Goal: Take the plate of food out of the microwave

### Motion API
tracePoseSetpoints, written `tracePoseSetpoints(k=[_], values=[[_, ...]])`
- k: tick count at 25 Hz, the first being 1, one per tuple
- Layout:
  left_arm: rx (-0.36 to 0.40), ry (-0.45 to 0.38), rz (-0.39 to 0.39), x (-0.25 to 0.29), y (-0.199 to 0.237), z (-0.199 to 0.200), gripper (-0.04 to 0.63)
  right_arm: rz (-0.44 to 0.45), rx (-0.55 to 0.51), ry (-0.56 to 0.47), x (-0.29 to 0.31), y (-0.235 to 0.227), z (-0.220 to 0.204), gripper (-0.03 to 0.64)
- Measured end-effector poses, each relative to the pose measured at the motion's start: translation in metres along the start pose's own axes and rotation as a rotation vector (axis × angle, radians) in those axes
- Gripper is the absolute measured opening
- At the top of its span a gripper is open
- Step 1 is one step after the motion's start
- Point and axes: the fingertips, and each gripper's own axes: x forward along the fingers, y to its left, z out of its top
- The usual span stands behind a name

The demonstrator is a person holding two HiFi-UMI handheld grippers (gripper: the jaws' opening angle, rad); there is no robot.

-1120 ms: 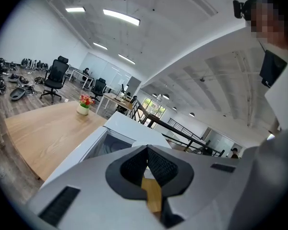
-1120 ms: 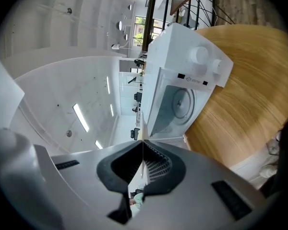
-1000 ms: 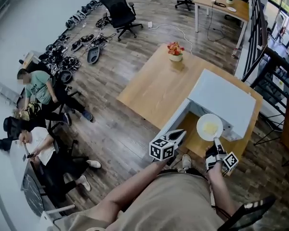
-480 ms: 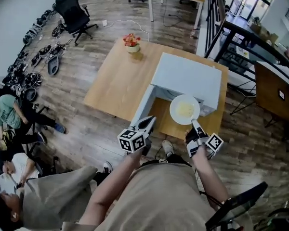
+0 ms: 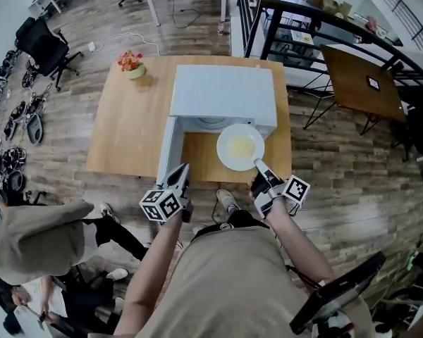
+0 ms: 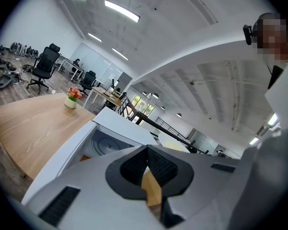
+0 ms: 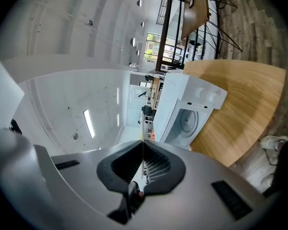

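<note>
A white plate (image 5: 240, 146) with pale yellow food hangs over the wooden table (image 5: 123, 132), just in front of the white microwave (image 5: 222, 89). The microwave's door (image 5: 168, 150) stands open to the left. My right gripper (image 5: 256, 163) is shut on the plate's near rim. In the right gripper view the plate (image 7: 143, 123) shows edge-on as a thin line between the jaws of that gripper (image 7: 142, 145). My left gripper (image 5: 182, 169) hovers by the door's lower end, shut with nothing in it (image 6: 146, 150). The bare turntable (image 6: 104, 145) shows inside the cavity.
A pot of red flowers (image 5: 132, 63) stands at the table's far left corner. A dark table (image 5: 359, 83) and black railing lie to the right, office chairs (image 5: 46, 44) at the far left. A person (image 5: 28, 238) sits at lower left.
The head view has swung round, so the microwave now sits square in front of me. The plate stays in the right gripper. Both grippers have kept their places relative to the microwave.
</note>
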Motion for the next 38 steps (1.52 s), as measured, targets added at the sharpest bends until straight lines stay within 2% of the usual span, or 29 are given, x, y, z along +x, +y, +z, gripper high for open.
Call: tracePoseSetpoints(k=[8,13,18,22,28,33,38], values=[[0.039,0.04,-0.022,0.019,0.004,-0.012,0.002,-0.054,-0.024,-0.009,-0.009,-0.026,0.002,0.014],[0.053,0.067,0.0,0.027,0.01,-0.025,0.002,-0.074,0.033,0.015,-0.002,-0.038,-0.006,0.014],[0.072,0.105,0.02,0.034,0.013,-0.043,0.002,-0.076,0.048,0.034,-0.001,-0.06,-0.008,0.014],[0.076,0.123,0.039,0.041,0.017,-0.054,0.002,-0.076,0.037,0.071,0.005,-0.074,-0.008,0.014],[0.063,0.147,0.075,0.051,0.032,-0.071,0.002,-0.126,0.034,0.134,0.021,-0.11,-0.011,0.014],[0.076,0.141,0.118,0.053,0.044,-0.071,0.002,-0.151,0.039,0.195,0.041,-0.135,-0.017,0.014],[0.059,0.141,0.133,0.058,0.052,-0.076,0.002,-0.197,0.026,0.261,0.055,-0.167,-0.022,0.014]])
